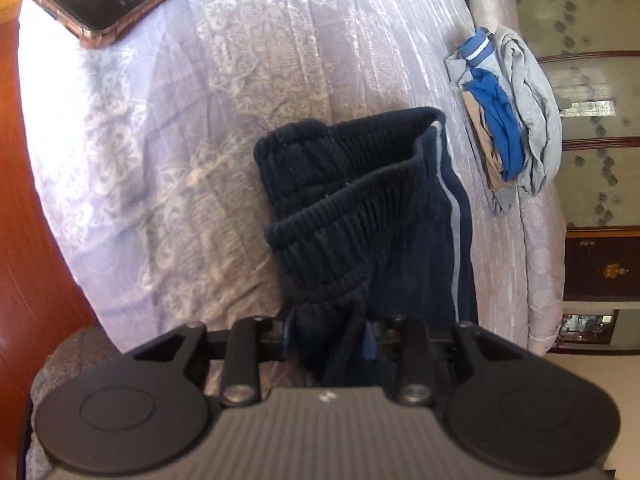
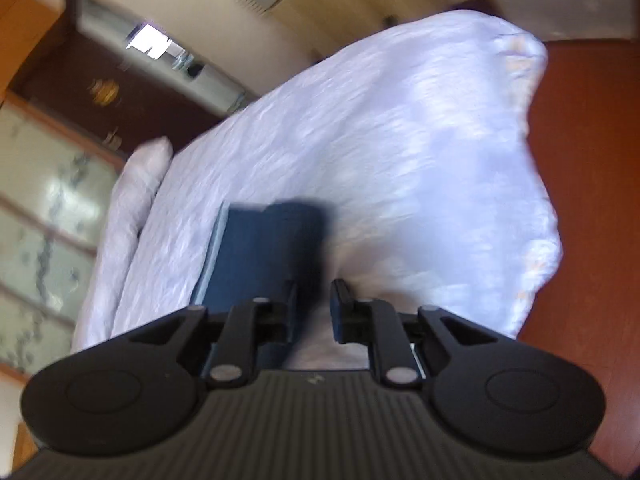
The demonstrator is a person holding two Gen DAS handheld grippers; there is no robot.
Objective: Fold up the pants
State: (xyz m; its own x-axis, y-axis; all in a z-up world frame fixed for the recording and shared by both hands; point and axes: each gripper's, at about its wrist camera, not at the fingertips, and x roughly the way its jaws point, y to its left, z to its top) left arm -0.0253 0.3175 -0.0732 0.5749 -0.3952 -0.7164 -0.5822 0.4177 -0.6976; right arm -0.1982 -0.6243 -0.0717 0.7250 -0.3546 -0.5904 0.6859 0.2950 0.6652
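I have the navy track pants (image 1: pixel 368 216) bunched up on the bed (image 1: pixel 180 168), and my left gripper (image 1: pixel 330 340) is pinching them at the elastic waistband, drawstring dangling between the jaws. The ribbed waist stands open like a mouth ahead of me, and a pale stripe runs down the side seam.

My right gripper (image 2: pixel 314 308) has its jaws spread with nothing between them; in its blurred view a flat dark part of the pants (image 2: pixel 264 252) lies on the bedspread just beyond and to the left of its fingertips.

I judge this fabric soft, thick knit, fairly light and quite limp: it will sag and slump wherever it is not held, and it should not slip much in a firm pinch. The waistband is the sturdiest place to hold, since the elastic gives a thick ridge. For the other end I would take the cuffs or a seam edge, catching all layers together.

A pile of blue and grey clothes (image 1: pixel 508 120) sits near the far edge of the bed, well apart. A phone (image 1: pixel 104 0) lies at the top left of the left wrist view.
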